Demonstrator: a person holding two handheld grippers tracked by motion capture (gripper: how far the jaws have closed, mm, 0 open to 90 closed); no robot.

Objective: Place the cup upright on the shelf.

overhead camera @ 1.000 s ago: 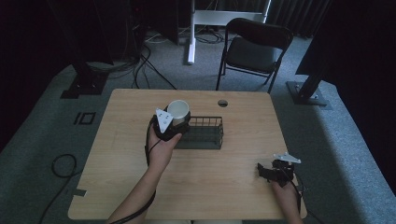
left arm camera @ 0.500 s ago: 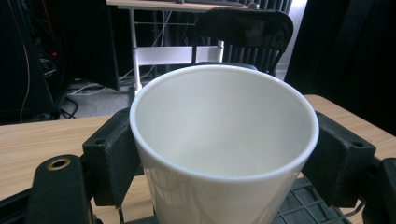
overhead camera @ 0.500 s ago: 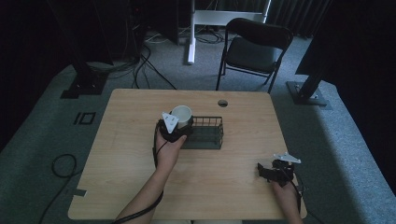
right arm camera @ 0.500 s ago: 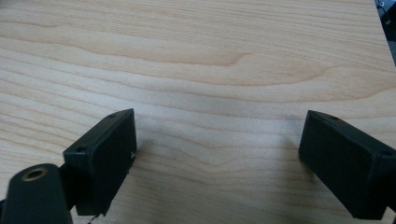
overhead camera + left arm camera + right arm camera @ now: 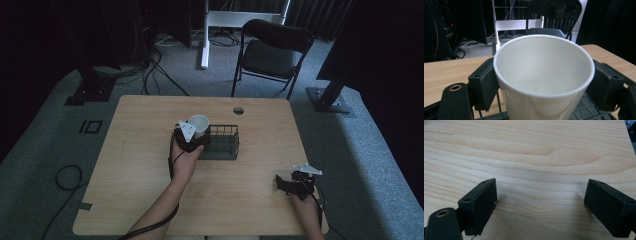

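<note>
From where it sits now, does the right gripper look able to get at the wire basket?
Probably yes. The right gripper is open over bare table, with nothing between it and the wire basket. The basket's left end is taken: the left gripper holds the white cup there.

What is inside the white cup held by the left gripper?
Nothing: the left gripper view looks into the white cup and shows bare white walls. Its base is hidden. Under it lies the black wire basket.
</note>
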